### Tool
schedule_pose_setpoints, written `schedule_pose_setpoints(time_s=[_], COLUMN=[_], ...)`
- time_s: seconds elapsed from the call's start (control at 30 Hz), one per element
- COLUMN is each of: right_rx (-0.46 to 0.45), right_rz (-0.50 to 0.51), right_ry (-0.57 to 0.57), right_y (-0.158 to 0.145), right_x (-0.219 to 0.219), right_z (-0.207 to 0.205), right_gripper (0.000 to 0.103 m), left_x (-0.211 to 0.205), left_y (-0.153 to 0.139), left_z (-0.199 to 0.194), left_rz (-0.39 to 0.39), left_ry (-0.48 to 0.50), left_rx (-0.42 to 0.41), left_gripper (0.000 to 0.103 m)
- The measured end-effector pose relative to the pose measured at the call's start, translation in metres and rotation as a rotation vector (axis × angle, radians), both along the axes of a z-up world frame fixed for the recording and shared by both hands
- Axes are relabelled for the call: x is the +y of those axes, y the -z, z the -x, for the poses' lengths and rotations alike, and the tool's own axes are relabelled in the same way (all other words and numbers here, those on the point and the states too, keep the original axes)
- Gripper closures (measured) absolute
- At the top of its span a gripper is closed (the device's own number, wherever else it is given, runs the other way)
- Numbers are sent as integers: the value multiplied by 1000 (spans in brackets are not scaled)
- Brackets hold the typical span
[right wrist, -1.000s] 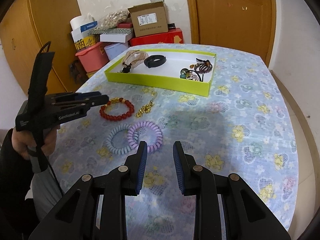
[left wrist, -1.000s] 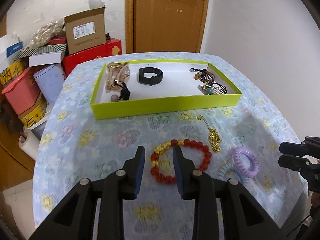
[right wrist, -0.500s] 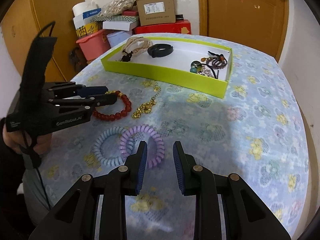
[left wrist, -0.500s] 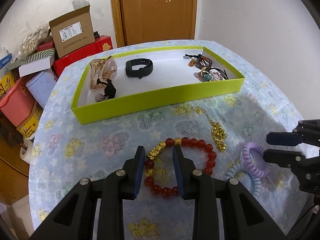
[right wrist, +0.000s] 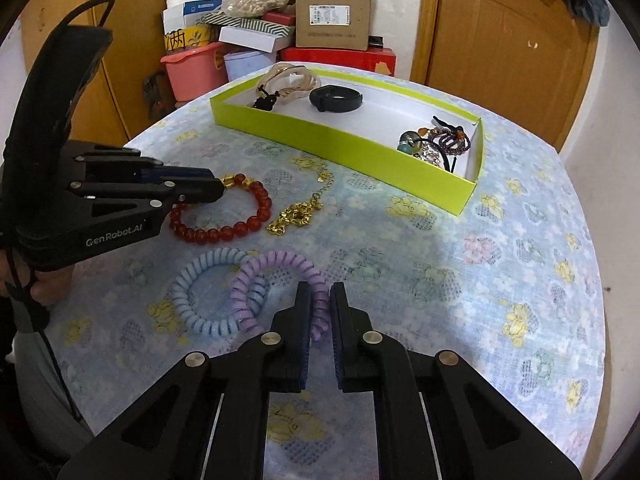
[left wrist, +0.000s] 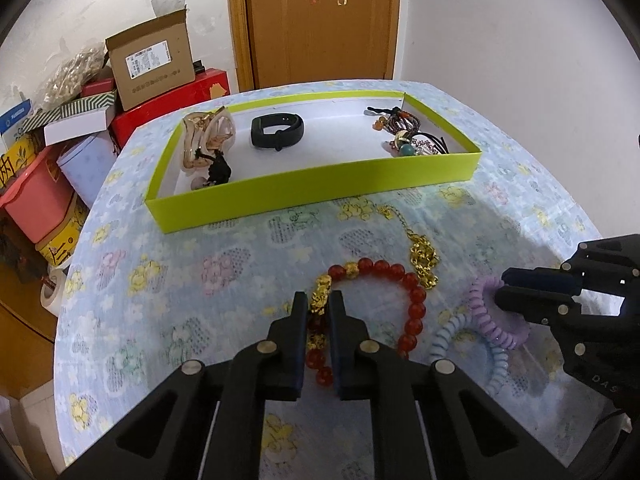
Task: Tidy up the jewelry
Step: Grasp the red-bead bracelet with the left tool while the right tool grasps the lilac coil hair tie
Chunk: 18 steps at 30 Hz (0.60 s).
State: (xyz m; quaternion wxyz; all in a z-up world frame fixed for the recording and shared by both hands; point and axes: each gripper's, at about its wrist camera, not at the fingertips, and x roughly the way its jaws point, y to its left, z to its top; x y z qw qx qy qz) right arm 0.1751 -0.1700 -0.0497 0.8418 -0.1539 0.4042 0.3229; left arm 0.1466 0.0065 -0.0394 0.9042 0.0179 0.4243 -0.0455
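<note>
On the round table with the flowered blue cloth (right wrist: 500, 248), both grippers are down at the jewelry. The left gripper (left wrist: 319, 312) has its two jaws closed on the red bead bracelet (left wrist: 412, 308), and they grip it at the gold charm part — the gold piece shows between the pads, and the rest of the bracelet lies on the cloth to the right of the fingers. The right gripper (right wrist: 320, 304) is closing its jaws on the purple coil hair tie (right wrist: 276, 276); the near edge of the coil is between the pads and looks pressed by them. In the left wrist view the same gripper comes in from the right edge with its tips at this purple ring.

The light blue coil hair tie (right wrist: 204, 292) lies just beside the purple one, on its left, and the two overlap. The gold chain (right wrist: 298, 212) lies on the cloth between the red bracelet and the green tray (right wrist: 360, 148), apart from both grippers.

The tray stands at the far side of the table. Inside it are a beige pearl-like piece with a black tassel (left wrist: 206, 140) at the left end, a black wristband (left wrist: 277, 132) in the middle — and a small heap of dark beaded pieces (left wrist: 404, 136) at the right end. A person's hand (right wrist: 48, 288) holds the left gripper's handle.
</note>
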Motion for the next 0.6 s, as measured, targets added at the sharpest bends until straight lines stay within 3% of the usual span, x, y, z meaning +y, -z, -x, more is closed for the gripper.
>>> schedule_pose_setpoints(time_s=[0.6], right_rx=[-31], right_rz=[-123], right_ry=[65], right_y=[-36], right_x=[-29], right_z=[10], right_gripper=[94], left_x=[7], left_y=[-26], left_z=[29], left_rz=[56], left_ry=[-60], left_rx=[-63], left_gripper=[93])
